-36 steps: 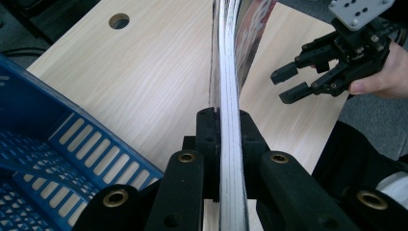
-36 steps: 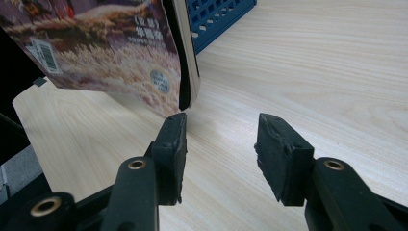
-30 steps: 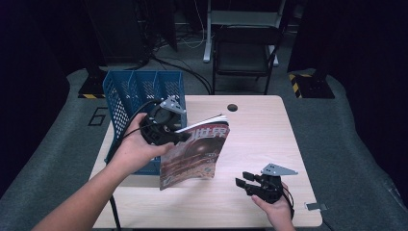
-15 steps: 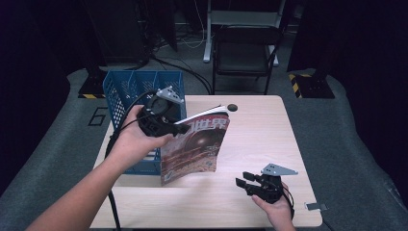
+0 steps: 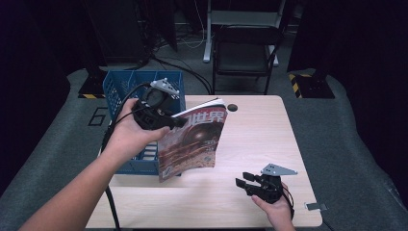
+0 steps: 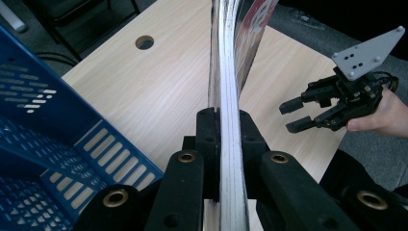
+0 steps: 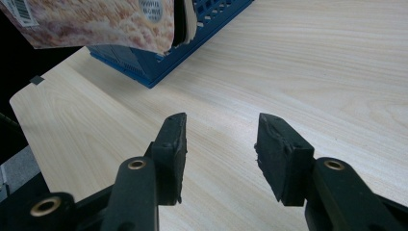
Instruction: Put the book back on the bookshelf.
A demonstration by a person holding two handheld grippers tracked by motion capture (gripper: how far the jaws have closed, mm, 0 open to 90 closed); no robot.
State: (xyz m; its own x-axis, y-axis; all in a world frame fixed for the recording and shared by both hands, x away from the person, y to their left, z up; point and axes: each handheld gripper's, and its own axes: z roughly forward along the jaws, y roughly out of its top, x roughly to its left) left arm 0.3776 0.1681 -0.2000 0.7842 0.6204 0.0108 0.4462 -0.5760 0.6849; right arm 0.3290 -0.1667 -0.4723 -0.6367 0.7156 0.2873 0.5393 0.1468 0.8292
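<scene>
Lifted since a second ago, the magazine (image 5: 192,139) is now hanging clear of the table (image 5: 250,144), carried up and a little toward the blue basket (image 5: 126,84) by the left gripper (image 5: 166,120), while the right gripper (image 5: 248,185) is keeping its place near the table's front edge. The left gripper's jaws are clamping hard on the magazine's bound edge — in the left gripper view the stack of pages (image 6: 230,144) is running straight up between the two pads. The right gripper's jaws are standing part open with nothing between them, resting low over bare wood.

To do this step well, the grip should be staying deep on the spine, since the loose pages are sagging and fanning below. Judging from how it hangs, the magazine wants to be raised until its lower corner is clearing the basket's near wall — then lowered upright inside, with the jaws opening only once the bottom edge is resting.
</scene>
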